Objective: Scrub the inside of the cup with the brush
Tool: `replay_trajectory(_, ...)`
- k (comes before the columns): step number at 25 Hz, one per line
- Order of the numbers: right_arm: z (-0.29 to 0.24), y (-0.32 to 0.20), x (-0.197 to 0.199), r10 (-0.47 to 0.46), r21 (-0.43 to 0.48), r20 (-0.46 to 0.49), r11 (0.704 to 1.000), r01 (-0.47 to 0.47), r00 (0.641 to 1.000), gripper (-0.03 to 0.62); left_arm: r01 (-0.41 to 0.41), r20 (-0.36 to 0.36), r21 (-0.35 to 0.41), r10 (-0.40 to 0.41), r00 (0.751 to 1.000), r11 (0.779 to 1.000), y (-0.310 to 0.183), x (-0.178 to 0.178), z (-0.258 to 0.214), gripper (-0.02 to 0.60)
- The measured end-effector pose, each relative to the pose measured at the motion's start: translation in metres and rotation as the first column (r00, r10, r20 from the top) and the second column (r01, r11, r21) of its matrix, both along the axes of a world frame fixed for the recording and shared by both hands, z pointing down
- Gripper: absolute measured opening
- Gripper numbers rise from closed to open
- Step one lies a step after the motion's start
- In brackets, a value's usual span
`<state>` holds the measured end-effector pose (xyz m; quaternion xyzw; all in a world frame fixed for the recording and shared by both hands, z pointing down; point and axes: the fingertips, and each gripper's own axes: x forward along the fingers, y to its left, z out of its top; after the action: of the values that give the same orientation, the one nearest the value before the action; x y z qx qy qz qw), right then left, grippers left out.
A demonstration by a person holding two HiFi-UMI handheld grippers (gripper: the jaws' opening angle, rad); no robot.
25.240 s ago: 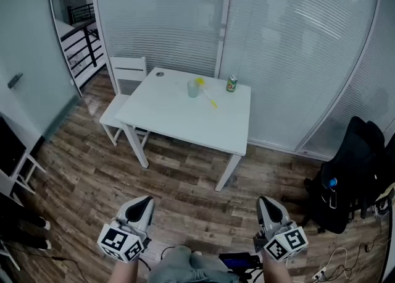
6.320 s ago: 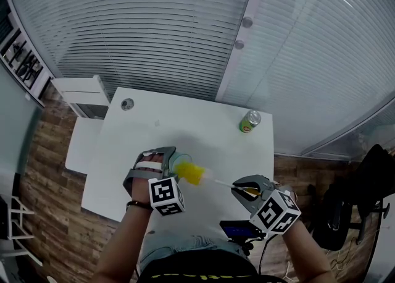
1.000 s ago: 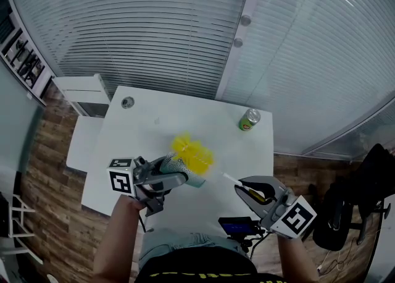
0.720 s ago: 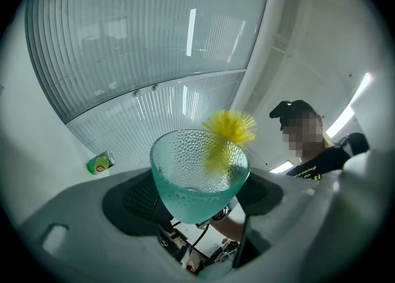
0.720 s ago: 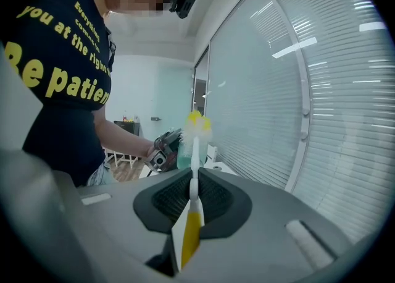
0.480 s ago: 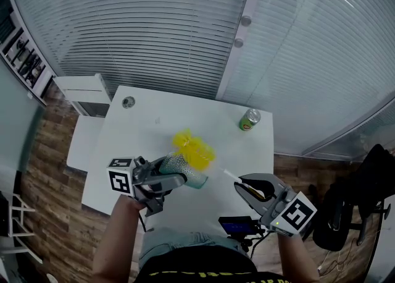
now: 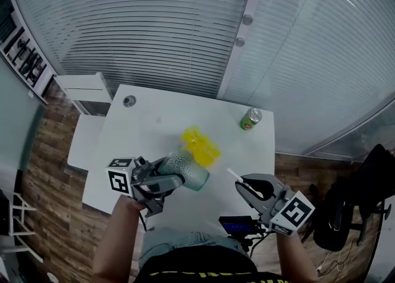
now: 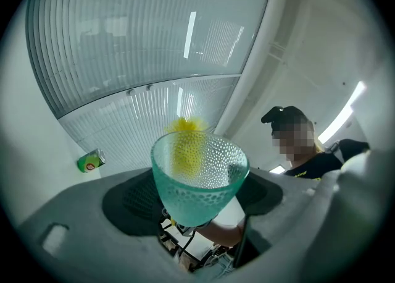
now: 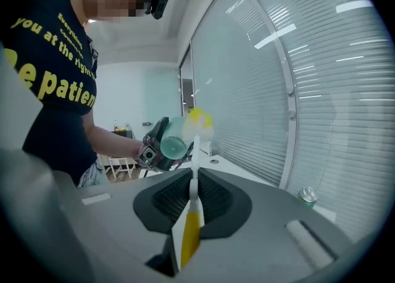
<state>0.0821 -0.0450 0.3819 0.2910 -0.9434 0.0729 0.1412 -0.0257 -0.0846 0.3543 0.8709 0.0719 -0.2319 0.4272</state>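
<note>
I have the teal dimpled cup clamped in my left gripper over the white table — the yellow brush is at its rim, with the handle pinched in my right gripper. A green can stands beyond — blind-covered glass walls all around.

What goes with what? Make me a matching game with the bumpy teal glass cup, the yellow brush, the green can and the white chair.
1 bumpy teal glass cup
2 yellow-bristled brush with white handle
3 green drink can
4 white chair

A standing on the white table
B handle clamped in the right gripper
C beside the table, on the wooden floor
D clamped in the left gripper

Pairs: 1-D, 2-B, 3-A, 4-C
</note>
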Motion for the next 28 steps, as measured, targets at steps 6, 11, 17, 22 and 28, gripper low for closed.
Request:
replay_trajectory(6, -0.019, 0.005, -0.006, -0.031, 0.074, -0.022, 0.997, 0.033, 0.999, 0.035, 0.030, -0.031, -0.024, -0.031, 0.999, 0.999, -0.009, -0.001, 0.000, 0.387)
replay_trajectory(11, -0.033, 0.011, -0.020, -0.057, 0.106, 0.012, 0.993, 0.056, 0.998, 0.035, 0.099, -0.076, -0.083, -0.105, 0.991, 0.992, -0.027, -0.006, -0.001, 0.387)
replay_trajectory(17, -0.026, 0.009, -0.020, -0.022, 0.080, 0.040, 0.997, 0.019, 0.999, 0.035, 0.115, -0.096, -0.102, -0.125, 0.988, 0.988, -0.030, -0.005, -0.001, 0.387)
replay_trajectory(22, -0.017, -0.003, -0.007, 0.040, 0.039, 0.062, 0.998, -0.042, 0.997, 0.035, 0.111, -0.130, -0.112, -0.125, 0.984, 0.988, -0.029, -0.008, -0.006, 0.387)
replay_trajectory(28, -0.002, -0.009, 0.003, 0.090, 0.017, 0.061, 0.996, -0.091, 0.994, 0.035, 0.110, -0.184, -0.099, -0.127, 0.975, 0.989, -0.023, -0.008, -0.022, 0.387)
